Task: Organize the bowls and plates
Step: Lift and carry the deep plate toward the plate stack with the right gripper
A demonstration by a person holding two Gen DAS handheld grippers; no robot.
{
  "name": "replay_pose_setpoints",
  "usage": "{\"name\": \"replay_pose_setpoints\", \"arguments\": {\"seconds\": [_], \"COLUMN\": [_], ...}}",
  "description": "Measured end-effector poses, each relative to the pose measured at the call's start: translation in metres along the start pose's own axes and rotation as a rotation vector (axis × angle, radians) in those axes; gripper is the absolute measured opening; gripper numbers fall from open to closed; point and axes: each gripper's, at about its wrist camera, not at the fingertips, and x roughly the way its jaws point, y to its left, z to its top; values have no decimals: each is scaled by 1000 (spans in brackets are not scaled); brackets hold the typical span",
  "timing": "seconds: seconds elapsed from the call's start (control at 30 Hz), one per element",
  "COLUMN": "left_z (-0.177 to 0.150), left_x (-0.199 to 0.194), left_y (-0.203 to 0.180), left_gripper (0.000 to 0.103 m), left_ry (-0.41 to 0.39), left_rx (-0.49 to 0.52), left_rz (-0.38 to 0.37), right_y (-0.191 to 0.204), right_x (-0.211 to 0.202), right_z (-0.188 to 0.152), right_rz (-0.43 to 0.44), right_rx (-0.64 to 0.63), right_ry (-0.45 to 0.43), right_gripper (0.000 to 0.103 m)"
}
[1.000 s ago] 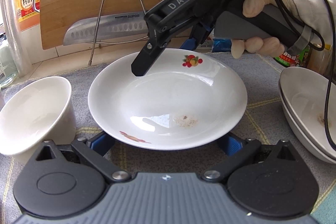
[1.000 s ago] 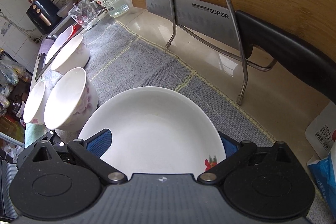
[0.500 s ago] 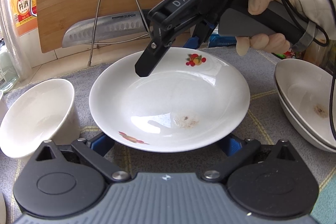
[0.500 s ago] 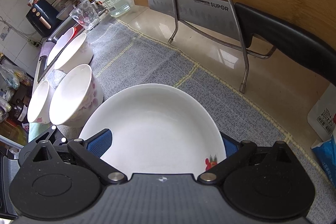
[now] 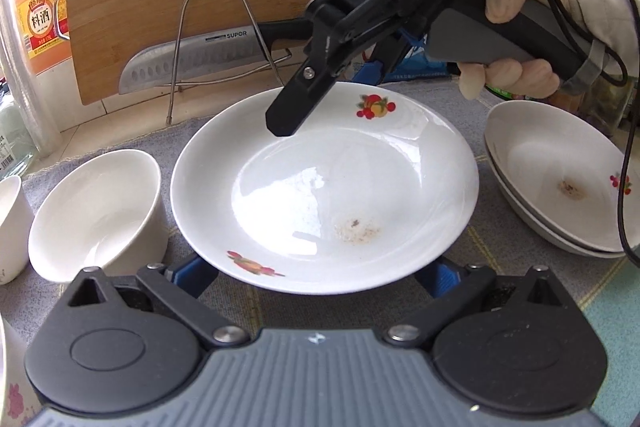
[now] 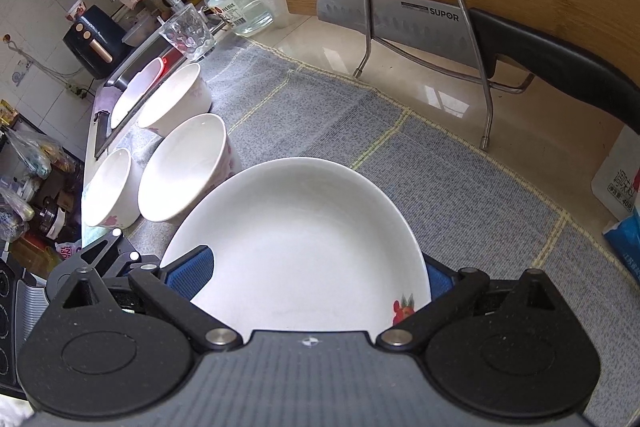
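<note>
Plate, white with fruit prints and a brown stain, sits above the grey mat on the desk. Left gripper: jaws wide apart, one blue pad under each side of the near rim; grip not confirmable. Right gripper, housing marked "DAS": jaws spread across the far rim; contact unclear. Stacked plates lie right, bowl left. Knife reads "SUPOR". Bottle label reads "料酒".
</note>
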Motion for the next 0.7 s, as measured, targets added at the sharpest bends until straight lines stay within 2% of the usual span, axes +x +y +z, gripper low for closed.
{"name": "replay_pose_setpoints", "arguments": {"seconds": [0.27, 0.7], "left_z": [2, 5], "left_x": [-23, -55], "left_y": [-7, -31], "left_gripper": [102, 102], "left_ry": [2, -34], "left_rx": [45, 144], "left_rz": [-35, -117], "right_y": [20, 43], "right_x": [-20, -67], "right_z": [-21, -72], "right_rz": [-10, -81], "right_rx": [9, 64], "right_ry": [-26, -110], "right_gripper": [103, 103]}}
